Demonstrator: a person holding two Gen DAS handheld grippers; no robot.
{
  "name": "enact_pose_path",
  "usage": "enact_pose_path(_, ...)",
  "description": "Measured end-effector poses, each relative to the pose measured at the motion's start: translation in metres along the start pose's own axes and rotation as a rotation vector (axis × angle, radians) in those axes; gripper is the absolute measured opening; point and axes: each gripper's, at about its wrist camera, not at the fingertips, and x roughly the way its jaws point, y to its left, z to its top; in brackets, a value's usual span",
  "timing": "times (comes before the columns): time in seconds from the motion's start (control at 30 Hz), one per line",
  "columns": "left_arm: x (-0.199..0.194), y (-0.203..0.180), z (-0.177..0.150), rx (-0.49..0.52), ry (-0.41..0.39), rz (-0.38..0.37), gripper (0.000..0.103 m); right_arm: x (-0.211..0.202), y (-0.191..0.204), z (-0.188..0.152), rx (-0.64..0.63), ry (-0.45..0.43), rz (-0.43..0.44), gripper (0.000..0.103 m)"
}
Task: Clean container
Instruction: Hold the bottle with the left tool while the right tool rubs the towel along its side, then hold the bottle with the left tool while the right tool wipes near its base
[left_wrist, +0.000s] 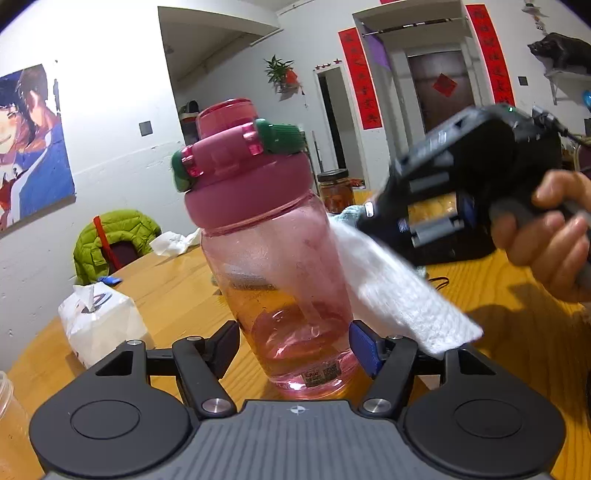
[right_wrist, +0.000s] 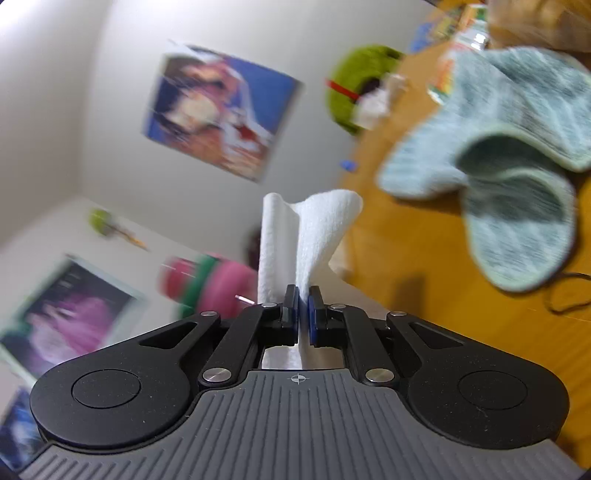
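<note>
A clear pink water bottle (left_wrist: 280, 280) with a pink lid and green strap stands tilted on the wooden table (left_wrist: 177, 280). My left gripper (left_wrist: 295, 347) is shut on its lower body, one finger on each side. My right gripper (right_wrist: 303, 306) is shut on a white paper towel (right_wrist: 295, 240). In the left wrist view the right gripper (left_wrist: 373, 218) is held at the bottle's right side and the towel (left_wrist: 399, 291) hangs from it against the bottle's wall. The pink lid (right_wrist: 221, 284) shows blurred at lower left in the right wrist view.
A tissue pack (left_wrist: 99, 321) lies on the table at left, with a crumpled tissue (left_wrist: 170, 243) and a green jacket (left_wrist: 114, 236) behind. A glass jar (left_wrist: 334, 190) stands behind the bottle. A light blue cloth (right_wrist: 509, 158) lies on the table at right.
</note>
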Motion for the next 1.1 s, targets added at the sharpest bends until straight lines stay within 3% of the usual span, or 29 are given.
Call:
enact_pose_path(0.13,0.003,-0.003,-0.001,0.023,-0.006,0.002,0.062,0.016,-0.002,-0.004,-0.041,0.074,-0.228,0.010)
enact_pose_path(0.23,0.003,-0.003,-0.001,0.024,-0.005,-0.001,0.062,0.023,0.001,-0.008,-0.080,0.097,-0.294,0.010)
enact_pose_path(0.43,0.000,-0.009,-0.001,0.042,-0.012,-0.014,0.062,-0.008,0.030,-0.002,-0.121,-0.061,0.029,0.010)
enact_pose_path(0.53,0.000,-0.012,-0.002,0.055,-0.014,-0.015,0.062,-0.002,0.029,-0.003,-0.143,-0.056,-0.043,0.009)
enact_pose_path(0.63,0.001,-0.011,-0.002,0.050,-0.015,-0.019,0.062,0.026,0.005,-0.008,-0.113,0.070,-0.272,0.009)
enact_pose_path(0.7,0.001,-0.011,-0.002,0.049,-0.014,-0.020,0.062,0.038,-0.001,-0.013,-0.134,0.113,-0.361,0.009)
enact_pose_path(0.8,-0.002,-0.008,0.001,0.017,0.016,-0.002,0.070,0.035,0.010,-0.013,-0.178,0.077,-0.337,0.009)
enact_pose_path(0.9,-0.013,-0.006,0.006,-0.005,0.027,0.041,0.071,0.026,0.023,-0.006,-0.219,-0.015,-0.281,0.009)
enact_pose_path(1.0,-0.019,-0.005,0.008,-0.021,0.006,-0.023,0.071,0.021,0.029,0.007,-0.215,-0.091,-0.199,0.009)
enact_pose_path(1.1,-0.015,-0.004,0.007,-0.024,0.004,-0.027,0.070,0.020,0.029,0.020,-0.172,-0.124,-0.114,0.009)
